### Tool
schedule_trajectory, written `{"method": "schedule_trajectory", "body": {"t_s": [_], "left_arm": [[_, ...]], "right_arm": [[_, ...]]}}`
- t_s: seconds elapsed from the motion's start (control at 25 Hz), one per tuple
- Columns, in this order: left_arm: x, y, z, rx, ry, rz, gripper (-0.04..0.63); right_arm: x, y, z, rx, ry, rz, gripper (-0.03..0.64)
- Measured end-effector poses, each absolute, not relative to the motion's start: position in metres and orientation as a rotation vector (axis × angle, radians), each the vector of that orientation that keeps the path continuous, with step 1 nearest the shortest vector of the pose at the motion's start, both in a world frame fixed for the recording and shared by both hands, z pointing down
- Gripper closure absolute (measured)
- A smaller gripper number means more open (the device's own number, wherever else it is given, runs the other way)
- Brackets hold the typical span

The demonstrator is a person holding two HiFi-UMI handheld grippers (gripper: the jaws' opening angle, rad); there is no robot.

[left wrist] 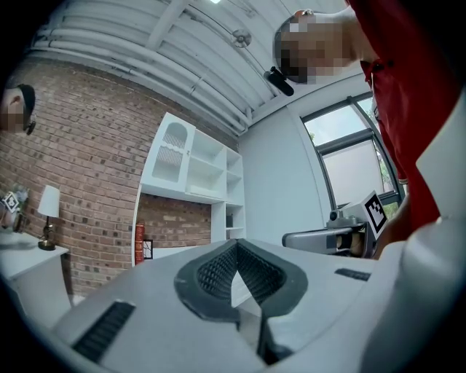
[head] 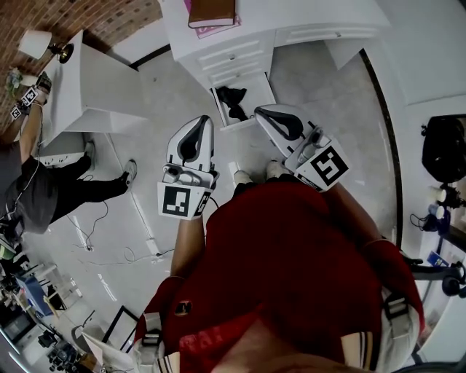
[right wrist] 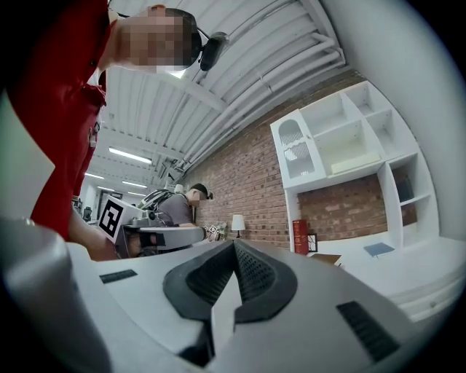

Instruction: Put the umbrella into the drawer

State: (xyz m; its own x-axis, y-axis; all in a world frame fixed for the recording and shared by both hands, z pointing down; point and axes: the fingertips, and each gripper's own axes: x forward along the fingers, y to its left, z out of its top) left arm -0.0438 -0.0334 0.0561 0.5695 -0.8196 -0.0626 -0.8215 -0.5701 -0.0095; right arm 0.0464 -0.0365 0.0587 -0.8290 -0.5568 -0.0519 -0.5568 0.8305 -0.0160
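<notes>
While both grippers hang level out front of wearer, umbrella (head: 231, 103) already sits inside open drawer (head: 246, 122): black, folded, bunched toward drawer's left side. Drawer is lowest one of white cabinet (head: 240, 55), brown book (head: 212, 12) up top. Left gripper (head: 203, 121): claw pressed together, nothing in it. Right gripper (head: 263, 113): same deal, tips closed on nothing. In head view they flank drawer front, one each side. Second person (head: 51, 191) off left by another white desk, lamp (head: 36, 44) on it.
</notes>
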Motion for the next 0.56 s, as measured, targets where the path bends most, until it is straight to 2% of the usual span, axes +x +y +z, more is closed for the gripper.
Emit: {"method": "schedule_trajectory", "body": {"t_s": [0.56], "left_arm": [[-0.050,-0.021,0.059,-2.752,1.449,0.098,0.589]], "right_arm": [[0.042,-0.025,0.061,-0.923,2.944,-0.002,0.618]]}}
